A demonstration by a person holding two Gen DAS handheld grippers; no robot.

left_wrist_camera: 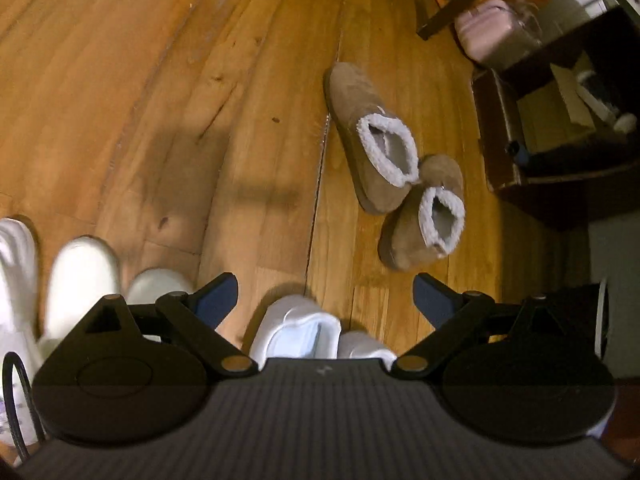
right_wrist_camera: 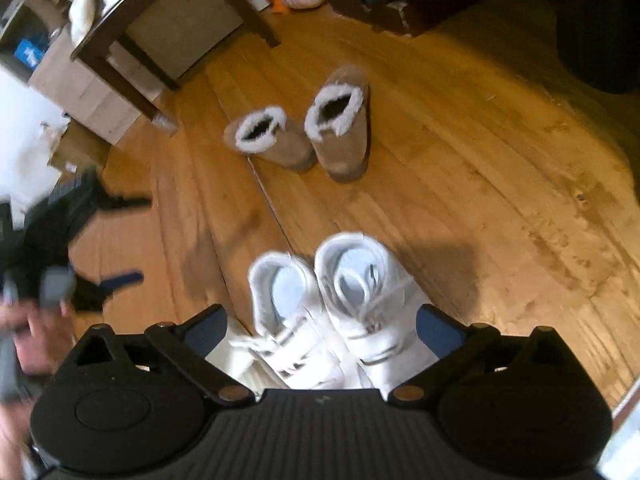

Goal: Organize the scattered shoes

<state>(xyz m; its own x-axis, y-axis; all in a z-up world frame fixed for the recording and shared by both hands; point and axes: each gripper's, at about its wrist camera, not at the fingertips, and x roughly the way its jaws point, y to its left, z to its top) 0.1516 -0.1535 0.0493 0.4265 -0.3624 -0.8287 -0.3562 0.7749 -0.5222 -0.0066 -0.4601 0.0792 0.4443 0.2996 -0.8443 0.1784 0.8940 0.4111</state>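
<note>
Right gripper: jaws apart above white sneakers.
Left gripper: jaws apart, empty.
Beyond: tan boots, chair, cardboard box.

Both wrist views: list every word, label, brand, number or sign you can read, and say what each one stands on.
No text can be read in either view.
Small pale mark on the left gripper's ribbed body: a symbol, no letters to make out.
The same mark on the right gripper's body: too small to read.
White figure on a blue patch by the cardboard boxes: blurred, unreadable.
White sneakers and tan fleece-lined boots: no legible branding.
</note>
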